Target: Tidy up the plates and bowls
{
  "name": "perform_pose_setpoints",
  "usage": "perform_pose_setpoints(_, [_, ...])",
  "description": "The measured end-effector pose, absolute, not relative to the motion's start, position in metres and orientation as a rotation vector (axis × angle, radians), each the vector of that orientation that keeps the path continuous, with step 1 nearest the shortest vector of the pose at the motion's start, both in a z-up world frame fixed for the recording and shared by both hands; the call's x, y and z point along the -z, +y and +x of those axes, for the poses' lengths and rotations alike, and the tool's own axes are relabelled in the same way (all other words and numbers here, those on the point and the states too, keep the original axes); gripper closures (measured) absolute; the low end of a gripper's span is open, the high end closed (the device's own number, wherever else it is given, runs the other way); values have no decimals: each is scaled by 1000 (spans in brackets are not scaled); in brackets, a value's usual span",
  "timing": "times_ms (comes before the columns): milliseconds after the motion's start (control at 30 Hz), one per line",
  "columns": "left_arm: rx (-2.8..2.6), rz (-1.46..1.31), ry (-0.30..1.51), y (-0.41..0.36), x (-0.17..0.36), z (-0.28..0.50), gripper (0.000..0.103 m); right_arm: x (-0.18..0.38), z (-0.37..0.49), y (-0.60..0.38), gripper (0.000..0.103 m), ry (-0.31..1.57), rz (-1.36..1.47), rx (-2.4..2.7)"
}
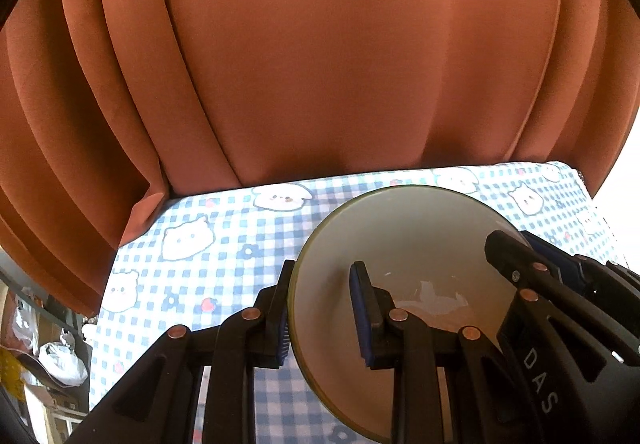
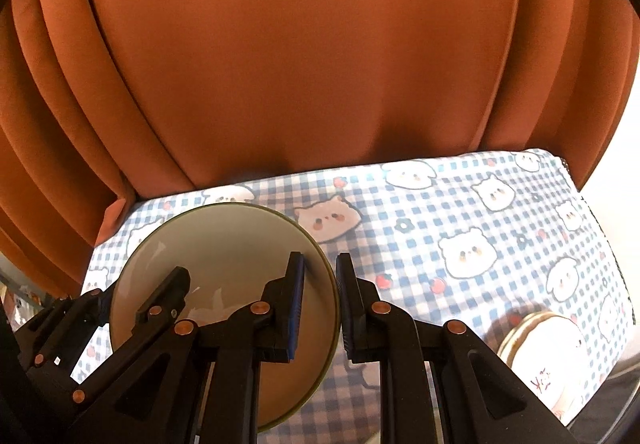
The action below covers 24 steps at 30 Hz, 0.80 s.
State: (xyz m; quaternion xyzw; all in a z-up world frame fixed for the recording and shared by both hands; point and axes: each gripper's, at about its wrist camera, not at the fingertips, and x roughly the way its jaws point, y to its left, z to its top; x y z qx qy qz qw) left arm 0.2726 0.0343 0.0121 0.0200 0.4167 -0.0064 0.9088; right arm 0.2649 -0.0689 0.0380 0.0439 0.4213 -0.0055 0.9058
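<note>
A pale green bowl (image 1: 404,244) is held above the checked tablecloth (image 1: 224,244) by both grippers. My left gripper (image 1: 320,308) straddles its left rim, one finger outside and one inside, shut on the rim. My right gripper (image 2: 320,300) straddles the bowl's (image 2: 224,244) right rim in the same way, shut on it. Each gripper shows in the other's view: the right gripper (image 1: 532,268) at the bowl's right rim, the left gripper (image 2: 132,300) at its left rim. A white plate (image 2: 552,356) with a dark rim lies at the lower right.
An orange curtain (image 1: 340,64) hangs along the table's far edge. The tablecloth (image 2: 460,228) is blue and white with cartoon animals. Bags and clutter (image 1: 52,356) lie beyond the table's left edge.
</note>
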Motion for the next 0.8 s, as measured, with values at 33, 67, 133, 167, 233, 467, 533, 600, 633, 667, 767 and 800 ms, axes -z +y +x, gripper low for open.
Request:
perform_pose_setpoints(33, [11, 43, 857, 31, -13, 268, 79, -39, 261, -72, 83, 869, 91, 11])
perform_pose_setpoints(67, [8, 45, 855, 25, -15, 263, 79, -40, 256, -77, 83, 866, 91, 9])
perform_pose_setpoints(133, [0, 47, 851, 14, -15, 254, 79, -40, 246, -87, 83, 862, 96, 2])
perform_pose_setpoints(167, [-7, 45, 852, 11, -14, 251, 79, -40, 243, -91, 83, 861, 97, 0])
perform_pose_setpoints(233, [-22, 35, 861, 3, -13, 245, 79, -39, 235, -102, 83, 862, 95, -14])
perform_pose_setpoints(467, [-59, 20, 864, -35, -13, 219, 78, -38, 211, -136, 83, 878, 78, -56])
perform_pose_setpoints(533, [-65, 14, 858, -43, -12, 212, 79, -39, 205, -143, 83, 874, 71, -65])
perform_pose_setpoints(600, [-74, 1, 856, -51, -10, 205, 78, -39, 198, -151, 83, 868, 62, -77])
perform_pose_setpoints(633, [-76, -3, 856, -55, -10, 202, 79, -38, 195, -155, 83, 868, 59, -81])
perform_pose_setpoints(667, [-80, -6, 856, -59, -9, 198, 79, -37, 191, -158, 83, 867, 56, -86])
perform_pose_setpoints(767, [-88, -13, 865, -67, -4, 191, 78, -33, 180, -169, 83, 869, 49, -99])
perform_pose_setpoints(800, [-90, -15, 869, -69, -1, 190, 78, -31, 177, -172, 83, 873, 49, -103])
